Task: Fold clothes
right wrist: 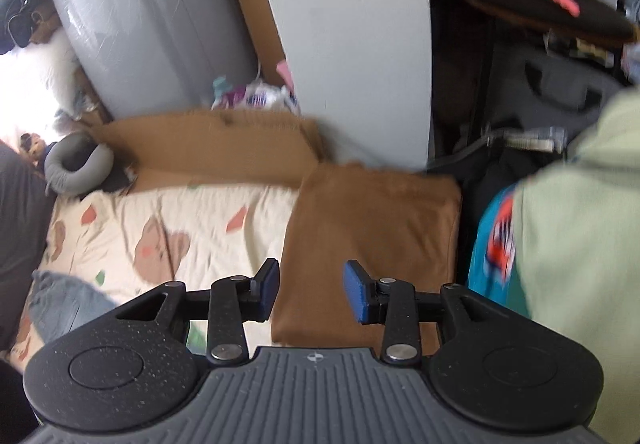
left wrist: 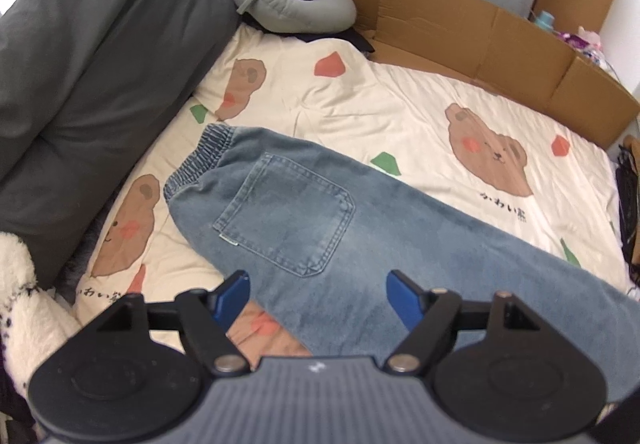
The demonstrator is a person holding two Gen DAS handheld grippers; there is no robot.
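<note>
Left wrist view: a pair of blue jeans (left wrist: 360, 228) lies flat on the bed (left wrist: 380, 112), folded lengthwise so that one back pocket (left wrist: 288, 216) faces up at the centre of the frame; the elastic waistband (left wrist: 200, 160) points toward the centre left, and the legs run off toward the lower right edge. The bed carries a cream sheet printed with brown bear faces and red and green shapes. The left claw (left wrist: 318, 298) hangs at the lower centre of the frame above the jeans, its blue-padded fingers (left wrist: 232, 298) spread wide with nothing between them. A dark grey duvet (left wrist: 92, 56) fills the upper left, a grey curved pillow (left wrist: 288, 4) lies at the top centre, and flattened cardboard (left wrist: 500, 44) lines the far side of the bed at upper right. Right wrist view, partly motion-blurred: the right claw (right wrist: 312, 290) at the lower centre is also spread apart and empty, positioned over a folded brown garment (right wrist: 376, 228) that rests on the bed at the centre right. A pale green garment (right wrist: 580, 244) occupies the right edge, with a teal printed garment (right wrist: 492, 248) just beside it. The jeans appear at the lower left of this view, well apart from the brown garment.
</note>
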